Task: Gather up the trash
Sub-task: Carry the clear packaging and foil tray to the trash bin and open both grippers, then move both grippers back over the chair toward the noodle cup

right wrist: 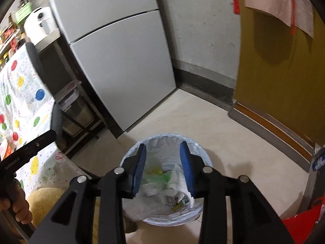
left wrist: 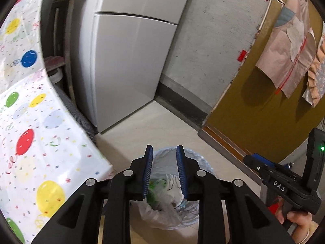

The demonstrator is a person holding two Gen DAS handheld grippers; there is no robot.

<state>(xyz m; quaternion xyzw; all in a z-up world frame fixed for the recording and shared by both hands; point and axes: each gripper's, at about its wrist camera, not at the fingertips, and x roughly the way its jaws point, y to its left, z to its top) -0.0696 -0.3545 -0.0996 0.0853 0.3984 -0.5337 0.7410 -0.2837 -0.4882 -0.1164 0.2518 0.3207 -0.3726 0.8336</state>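
Step in hand, by the look of it: drop into bin, release phase.

Left claw [left wrist: 164,150] parted to a narrow gap, nothing between the pads, nothing pinched. Right claw [right wrist: 163,148] parted slightly wider, also empty. Both pitched down over the trash bin [right wrist: 130,154], which sits on the floor directly below and just ahead of both tips; liner mouth visible through each gap.

Trash: white plastic bag [right wrist: 182,185] plus green wrappers [right wrist: 156,175] and small scraps lying inside the liner, under the right claw's gap. Same heap seen under the left claw as crumpled bag [left wrist: 162,205].

Doing it well:
- Keep tips inside the rim outline until confirmed nothing clings to the blue pads [right wrist: 187,162].
- Open further before pulling away; thin film tends to stick to ribbed pads.
- Lift straight up, not sideways; liner edge is loose and likely to snag.
- Watch the 2 claws' spacing; right claw [left wrist: 264,166] sits close on the left claw's right side.
- Mind the bench [left wrist: 50,142] with balloon cloth, left of the left claw, overhanging near the rim.

Whether more trash remains elsewhere: cannot tell.
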